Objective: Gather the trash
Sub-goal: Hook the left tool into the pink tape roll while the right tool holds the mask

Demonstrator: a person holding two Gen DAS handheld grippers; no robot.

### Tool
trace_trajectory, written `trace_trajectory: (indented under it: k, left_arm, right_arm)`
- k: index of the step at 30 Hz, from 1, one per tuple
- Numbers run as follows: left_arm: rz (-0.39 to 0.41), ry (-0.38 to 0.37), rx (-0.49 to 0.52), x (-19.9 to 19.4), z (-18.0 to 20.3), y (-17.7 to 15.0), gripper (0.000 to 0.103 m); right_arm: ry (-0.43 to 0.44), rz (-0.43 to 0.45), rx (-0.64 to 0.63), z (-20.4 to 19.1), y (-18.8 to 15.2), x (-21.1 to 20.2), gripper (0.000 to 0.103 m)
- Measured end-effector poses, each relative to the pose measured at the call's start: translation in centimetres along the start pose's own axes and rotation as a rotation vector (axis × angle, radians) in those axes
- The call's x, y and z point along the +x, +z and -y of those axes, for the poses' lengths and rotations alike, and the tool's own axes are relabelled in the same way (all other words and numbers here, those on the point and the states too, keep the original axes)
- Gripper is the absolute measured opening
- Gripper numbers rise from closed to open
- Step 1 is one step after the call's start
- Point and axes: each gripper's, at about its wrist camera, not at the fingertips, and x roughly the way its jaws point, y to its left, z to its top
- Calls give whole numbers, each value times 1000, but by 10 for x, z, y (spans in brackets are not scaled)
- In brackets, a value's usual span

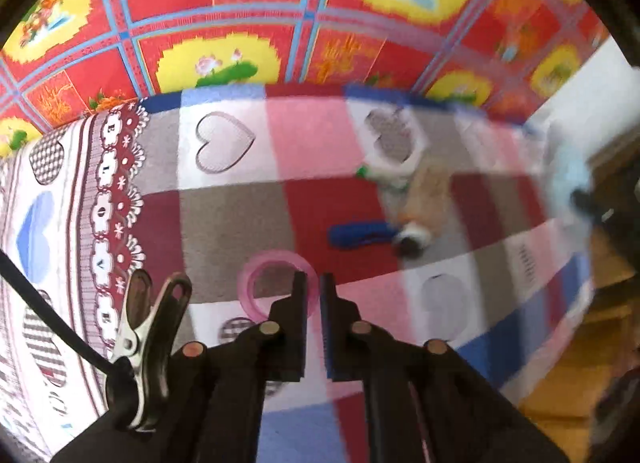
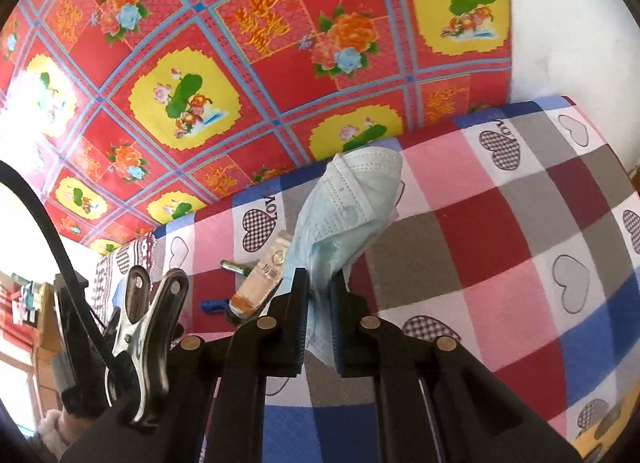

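Right gripper (image 2: 320, 283) pinches a pale blue face mask (image 2: 352, 199), lower end hidden btwn fingers. Left gripper (image 1: 314, 287) nearly closed, empty, over pink ring (image 1: 256, 283); blurred items beyond unclear.

Checked bedsheet (image 2: 500, 231) with heart prints, spread flat; red floral wall covering (image 2: 224, 75) with yellow medallions behind; bare white wall (image 2: 568, 39) at right.

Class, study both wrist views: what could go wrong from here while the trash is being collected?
1. The face mask hangs from the right tongs by a small pinch of fabric; it may slip.
2. The left tongs, shut and empty, overlap the pink ring and may nudge it aside.
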Motion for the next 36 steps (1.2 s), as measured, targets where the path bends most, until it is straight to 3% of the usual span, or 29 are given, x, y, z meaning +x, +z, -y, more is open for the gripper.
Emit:
trace_trajectory:
  k: [5,10,12,14,16,25,36]
  left_arm:
    - [79,-48,-29,-32,-2,9,6]
    - [75,21,-6,-31,-3,2,6]
    - [73,-14,-24,-32,-5,-2,6]
    - [92,-103,-38,-41,0,-5,6]
    - [127,-199,-26,-56,14,-5,6]
    - [182,-277,107,-77,104,17,6]
    - [188,-331,230,-86,217,8,6]
  right_arm:
    - [12,29,-10,3,2,-16,11]
    - [28,48,-19,8,-1,-30,11]
    - [33,41,-19,10,-4,-30,11]
    - [35,32,-17,11,-6,-29,11]
    - [38,27,-15,12,-9,-30,11]
    - [52,66,-15,27,-9,-55,11]
    - [68,186,-5,79,-11,-129,11]
